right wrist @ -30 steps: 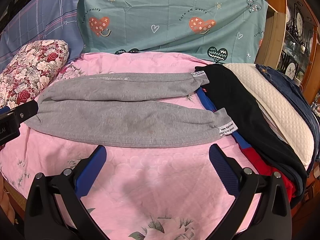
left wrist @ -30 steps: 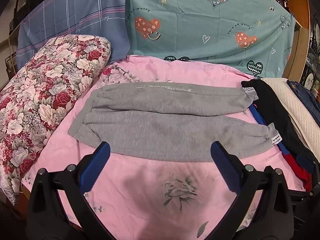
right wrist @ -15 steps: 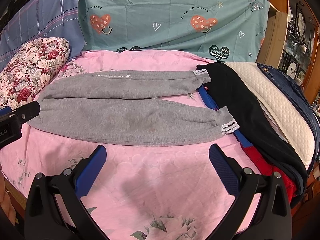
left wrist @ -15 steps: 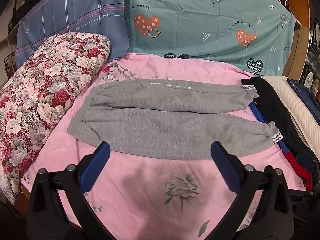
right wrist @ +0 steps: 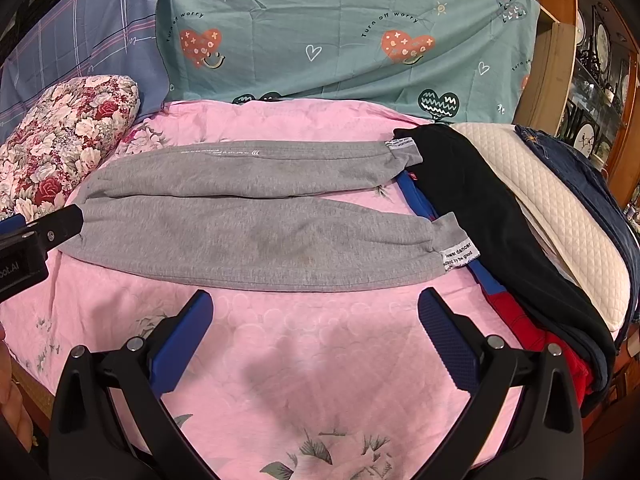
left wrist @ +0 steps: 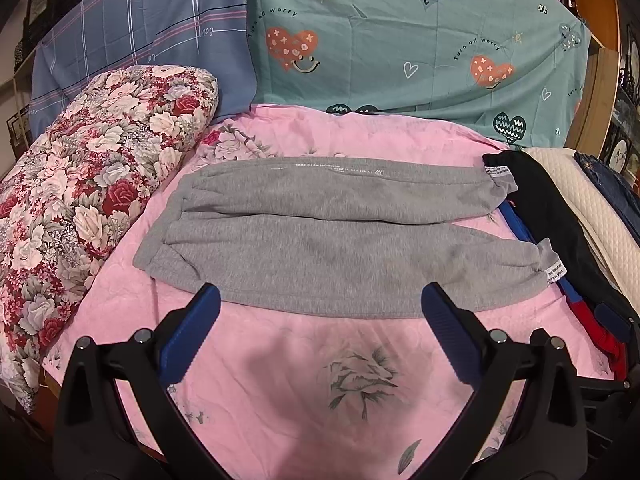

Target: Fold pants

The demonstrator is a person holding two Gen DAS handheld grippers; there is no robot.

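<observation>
— Where are the pants lying?

— The gray pants [left wrist: 336, 240] are lying flat on the pink bedspread [left wrist: 320, 360], waistband toward nine o'clock, cuffs toward three o'clock, the two legs running side by side.

— And the grippers?

— The left gripper [left wrist: 320, 304] is hovering at six o'clock of the pants, just over their near edge, jaws released and gripping nothing. The right gripper [right wrist: 314, 304] is hanging over the bedspread, also at six o'clock of the pants, jaws spread wide and empty.

— Anything else lying around?

— A floral pillow [left wrist: 80, 184] is sitting at nine o'clock. A pile of clothes [right wrist: 500, 220] is lying at three o'clock, touching the cuffs. A teal sheet [right wrist: 340, 40] is hanging at twelve o'clock.
</observation>
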